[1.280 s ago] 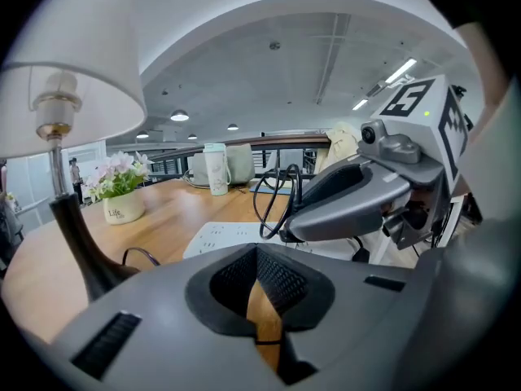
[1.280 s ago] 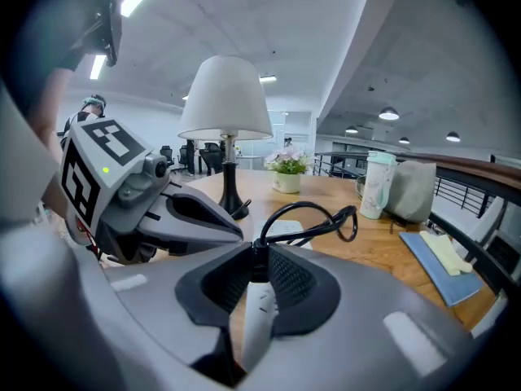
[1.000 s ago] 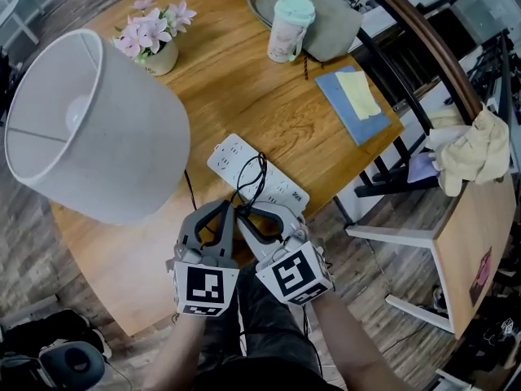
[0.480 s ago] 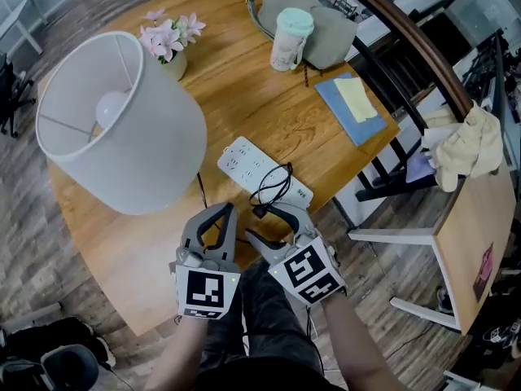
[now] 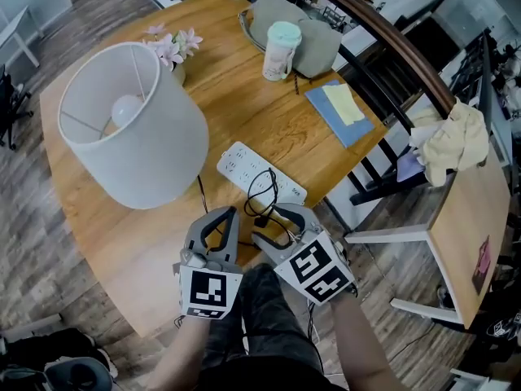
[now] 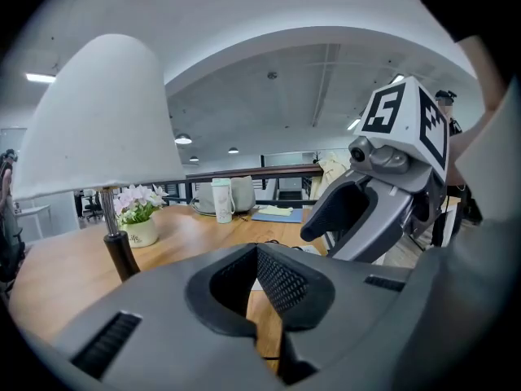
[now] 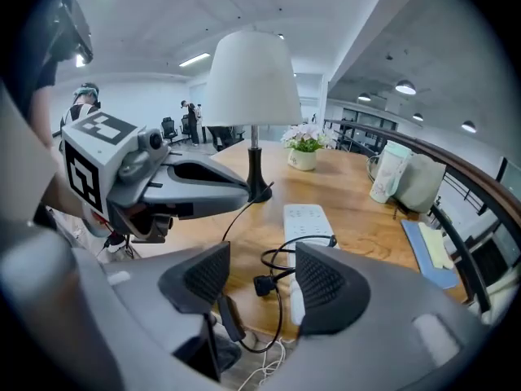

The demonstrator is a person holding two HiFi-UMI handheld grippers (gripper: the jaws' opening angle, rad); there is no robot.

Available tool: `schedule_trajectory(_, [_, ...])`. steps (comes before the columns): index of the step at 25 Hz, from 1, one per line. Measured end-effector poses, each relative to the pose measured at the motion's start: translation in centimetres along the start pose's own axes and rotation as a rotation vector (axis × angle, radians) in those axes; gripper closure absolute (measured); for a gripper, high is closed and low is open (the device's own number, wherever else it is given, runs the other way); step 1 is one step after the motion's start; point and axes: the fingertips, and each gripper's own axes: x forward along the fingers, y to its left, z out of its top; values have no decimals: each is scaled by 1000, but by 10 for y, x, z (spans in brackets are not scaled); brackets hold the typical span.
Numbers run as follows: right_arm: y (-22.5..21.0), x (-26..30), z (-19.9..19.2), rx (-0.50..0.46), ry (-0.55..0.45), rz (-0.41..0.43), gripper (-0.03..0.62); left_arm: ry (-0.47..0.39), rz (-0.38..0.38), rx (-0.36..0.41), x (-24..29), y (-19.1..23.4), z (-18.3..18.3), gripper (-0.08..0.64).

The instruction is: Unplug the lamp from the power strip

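Right tongs (image 7: 262, 251) have just spread wide; the plug (image 7: 262, 285) lies loose between them, out of the strip (image 7: 307, 222), so unplugging looks done. Left tongs (image 6: 255, 259) are pinched together, empty.

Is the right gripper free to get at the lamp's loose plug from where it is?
Probably yes. The right gripper has just been opening its jaws, now wide apart; the plug lies just ahead between them, ungripped. Only its own looped cord lies near; the left gripper sits aside.
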Motion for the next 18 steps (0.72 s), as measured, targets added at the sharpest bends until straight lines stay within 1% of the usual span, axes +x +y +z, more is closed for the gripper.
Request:
schedule_trajectory(4, [-3, -10, 17, 23, -87, -36, 348, -20, -10, 11, -4, 0, 6, 565])
schedule_trajectory(9, [-10, -29, 31, 58, -182, -93, 360, -39, -52, 28, -7, -4, 18, 565])
schedule_trajectory(11, [-14, -40, 37, 69, -230, -131, 435, -44, -68, 27, -10, -7, 25, 565])
schedule_trajectory(14, [-22, -54, 40, 75, -288, -190, 522, -71, -98, 13, -12, -8, 34, 565])
schedule_trajectory(16, [-25, -61, 43, 73, -317, -220, 570, -98, -122, -12, -12, -7, 39, 565])
schedule_trajectory(18, [-26, -69, 48, 75, -348, -236, 584, -112, -128, -27, -12, -5, 45, 565])
